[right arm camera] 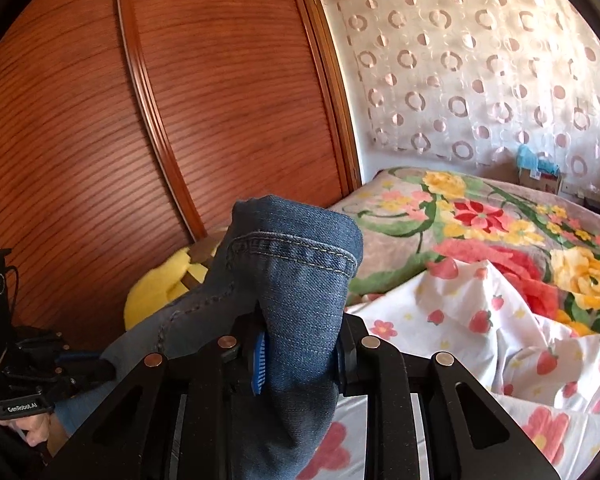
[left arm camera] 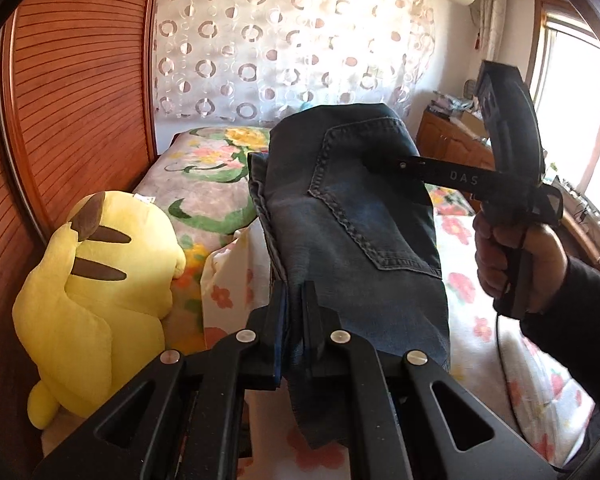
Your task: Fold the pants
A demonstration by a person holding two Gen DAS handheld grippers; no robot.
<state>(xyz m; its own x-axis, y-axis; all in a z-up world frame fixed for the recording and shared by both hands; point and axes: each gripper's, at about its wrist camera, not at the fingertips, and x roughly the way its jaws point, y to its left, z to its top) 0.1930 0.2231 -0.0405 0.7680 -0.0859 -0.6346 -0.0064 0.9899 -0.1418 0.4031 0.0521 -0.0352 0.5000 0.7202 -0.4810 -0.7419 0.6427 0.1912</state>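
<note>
The blue denim pants (left arm camera: 360, 216) hang in the air over the bed, stretched between both grippers, with a back pocket facing the left wrist view. My left gripper (left arm camera: 295, 296) is shut on a thin bunched edge of the fabric. A hand (left arm camera: 512, 256) holds my right gripper (left arm camera: 376, 165), whose fingers press into the upper part of the pants. In the right wrist view, my right gripper (right arm camera: 300, 340) is shut on a thick folded wad of the pants (right arm camera: 300, 264), a stitched hem on top. The left gripper (right arm camera: 96, 362) shows at the lower left, its fingers in the denim.
A yellow plush toy (left arm camera: 96, 280) sits by the wooden wardrobe door (left arm camera: 80, 80) on the left. Below lies a bed with a floral blanket (right arm camera: 480, 220) and a rumpled white strawberry-print sheet (right arm camera: 500, 340). A wooden cabinet (left arm camera: 452, 140) and window stand at the right.
</note>
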